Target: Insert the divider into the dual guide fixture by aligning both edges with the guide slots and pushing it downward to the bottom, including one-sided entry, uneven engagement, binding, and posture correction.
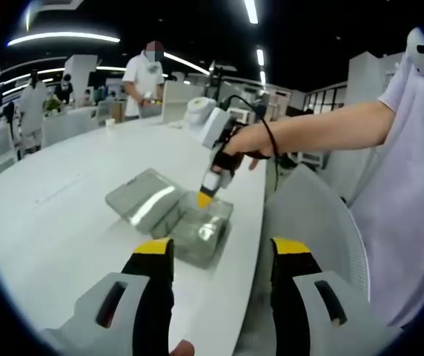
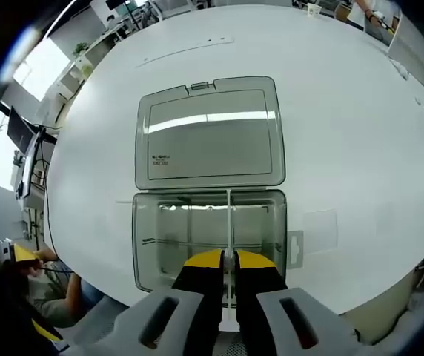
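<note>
My right gripper [image 2: 228, 259] has its yellow-tipped jaws pinched on the thin clear plastic divider [image 2: 229, 222], standing upright mid-way in the clear open-lidded compartment box [image 2: 160, 230]; my left gripper [image 1: 223, 248] waits apart, empty. I'm mid-insertion: next, a level downward push.

Your left gripper [image 1: 221, 252] sits low and back, jaws spread wide apart, gripping nothing. Your right arm [image 1: 323, 126] reaches out bare from a short sleeve, your right hand [image 1: 245, 144] wrapped around the handle, and your right gripper [image 2: 228, 259] points steeply down, yellow tips pinched together on a thin clear panel [image 2: 229, 222] standing upright between them.
</note>
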The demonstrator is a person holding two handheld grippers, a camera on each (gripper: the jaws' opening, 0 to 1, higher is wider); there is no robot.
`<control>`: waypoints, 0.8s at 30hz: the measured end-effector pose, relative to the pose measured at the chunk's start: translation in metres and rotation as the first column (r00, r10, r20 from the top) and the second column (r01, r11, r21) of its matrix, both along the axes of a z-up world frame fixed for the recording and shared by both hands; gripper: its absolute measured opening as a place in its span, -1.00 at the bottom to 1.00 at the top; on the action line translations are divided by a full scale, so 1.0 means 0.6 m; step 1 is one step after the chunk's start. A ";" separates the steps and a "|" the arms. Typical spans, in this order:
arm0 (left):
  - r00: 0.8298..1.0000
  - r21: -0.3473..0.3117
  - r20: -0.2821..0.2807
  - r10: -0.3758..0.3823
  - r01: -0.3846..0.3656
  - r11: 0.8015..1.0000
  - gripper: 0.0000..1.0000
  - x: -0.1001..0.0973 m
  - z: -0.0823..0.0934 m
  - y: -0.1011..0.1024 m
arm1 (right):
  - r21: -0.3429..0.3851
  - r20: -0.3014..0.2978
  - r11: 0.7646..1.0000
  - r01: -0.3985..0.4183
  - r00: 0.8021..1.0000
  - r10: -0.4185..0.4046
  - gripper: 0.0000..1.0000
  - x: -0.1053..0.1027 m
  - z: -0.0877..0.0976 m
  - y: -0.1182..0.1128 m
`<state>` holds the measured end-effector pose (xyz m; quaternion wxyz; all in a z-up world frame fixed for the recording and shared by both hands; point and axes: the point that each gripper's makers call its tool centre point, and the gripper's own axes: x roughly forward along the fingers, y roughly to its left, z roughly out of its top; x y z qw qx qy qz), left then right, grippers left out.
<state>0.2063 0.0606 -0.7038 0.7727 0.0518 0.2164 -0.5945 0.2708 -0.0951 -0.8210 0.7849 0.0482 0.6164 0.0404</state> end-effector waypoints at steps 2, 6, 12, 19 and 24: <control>1.000 0.001 0.000 -0.001 0.001 1.000 0.00 0.000 -0.001 -0.001 | -0.005 0.000 1.000 -0.008 1.000 0.008 -1.00 -0.001 0.000 0.000; 1.000 -0.001 0.000 -0.002 0.002 1.000 -0.01 -0.001 0.000 -0.002 | -0.011 0.002 1.000 -0.014 1.000 0.014 -1.00 0.000 0.000 0.001; 1.000 -0.002 0.001 0.003 -0.003 1.000 -0.01 0.001 0.001 0.001 | -0.017 0.005 1.000 -0.016 1.000 0.017 -1.00 0.000 0.001 -0.001; 1.000 -0.006 0.003 0.007 -0.007 1.000 -0.02 0.002 0.002 0.002 | -0.011 0.000 1.000 -0.008 1.000 0.008 -1.00 0.000 -0.002 0.000; 1.000 -0.007 0.003 0.008 -0.008 1.000 -0.03 0.001 0.002 0.003 | -0.020 -0.004 1.000 -0.012 1.000 0.012 -1.00 0.000 -0.007 0.001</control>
